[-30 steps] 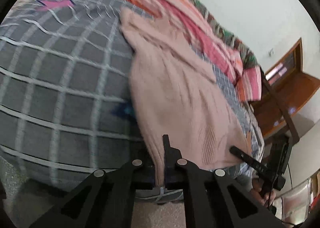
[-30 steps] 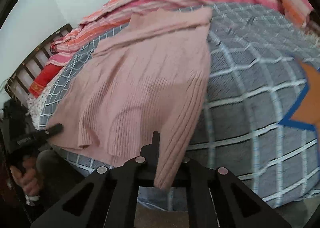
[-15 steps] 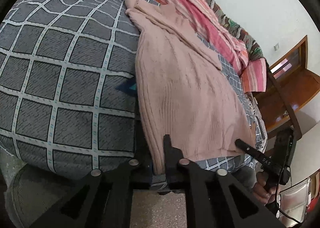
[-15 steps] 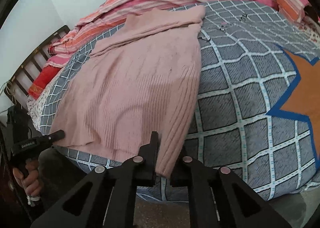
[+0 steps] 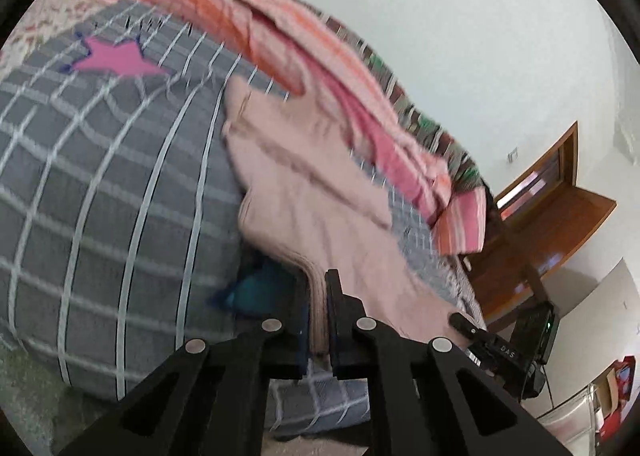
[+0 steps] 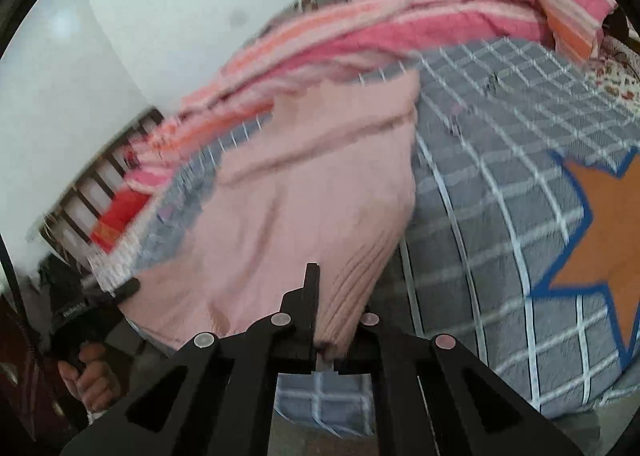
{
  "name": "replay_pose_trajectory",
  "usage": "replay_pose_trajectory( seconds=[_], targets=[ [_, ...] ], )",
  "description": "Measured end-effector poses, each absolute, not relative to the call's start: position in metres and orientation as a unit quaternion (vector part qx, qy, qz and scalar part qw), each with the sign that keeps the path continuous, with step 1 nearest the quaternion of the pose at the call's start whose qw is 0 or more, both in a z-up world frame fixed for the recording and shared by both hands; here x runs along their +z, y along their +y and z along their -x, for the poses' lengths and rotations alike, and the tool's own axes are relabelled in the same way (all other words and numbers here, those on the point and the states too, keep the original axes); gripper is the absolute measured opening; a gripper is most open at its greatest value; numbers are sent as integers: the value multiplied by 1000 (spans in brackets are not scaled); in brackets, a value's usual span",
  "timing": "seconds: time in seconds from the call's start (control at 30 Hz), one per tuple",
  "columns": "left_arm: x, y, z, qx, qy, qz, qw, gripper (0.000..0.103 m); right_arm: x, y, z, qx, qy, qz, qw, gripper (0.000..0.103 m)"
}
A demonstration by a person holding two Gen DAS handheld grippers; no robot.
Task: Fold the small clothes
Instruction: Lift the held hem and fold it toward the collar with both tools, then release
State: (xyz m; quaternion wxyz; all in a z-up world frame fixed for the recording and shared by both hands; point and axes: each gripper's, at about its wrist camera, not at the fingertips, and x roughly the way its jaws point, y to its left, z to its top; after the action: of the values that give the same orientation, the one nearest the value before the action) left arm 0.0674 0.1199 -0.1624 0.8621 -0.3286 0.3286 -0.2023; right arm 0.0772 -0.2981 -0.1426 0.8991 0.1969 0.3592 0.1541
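Note:
A pale pink ribbed knit sweater [image 5: 320, 199] lies on a bed with a grey checked cover [image 5: 100, 195]; it also shows in the right wrist view [image 6: 304, 191]. My left gripper [image 5: 318, 308] is shut on the sweater's left hem corner, lifted off the bed. My right gripper [image 6: 332, 312] is shut on the right hem corner, also lifted. The hem sags between them. The right gripper [image 5: 500, 348] shows in the left wrist view, and the left gripper [image 6: 92, 312] in the right wrist view. Both views are blurred.
A striped pink and orange blanket [image 5: 300, 39] is bunched along the bed's far side by the white wall. A wooden door frame [image 5: 560, 195] stands at the right. A wooden headboard [image 6: 100, 183] and an orange star print [image 6: 608, 223] show in the right wrist view.
Both grippers have lifted the sweater's hem and moved it forward over the bed toward the collar. The near part of the sweater now rises off the cover.

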Motion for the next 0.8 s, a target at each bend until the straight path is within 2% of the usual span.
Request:
replay_pose_trajectory(
  seconds=[0.43, 0.8],
  targets=[
    [-99, 116, -163, -162, 277, 313, 894, 7, -91, -305, -157, 144, 297, -227, 916, 5],
    [-119, 119, -260, -121, 291, 337, 887, 7, -91, -305, -259, 134, 302, -254, 909, 5]
  ],
)
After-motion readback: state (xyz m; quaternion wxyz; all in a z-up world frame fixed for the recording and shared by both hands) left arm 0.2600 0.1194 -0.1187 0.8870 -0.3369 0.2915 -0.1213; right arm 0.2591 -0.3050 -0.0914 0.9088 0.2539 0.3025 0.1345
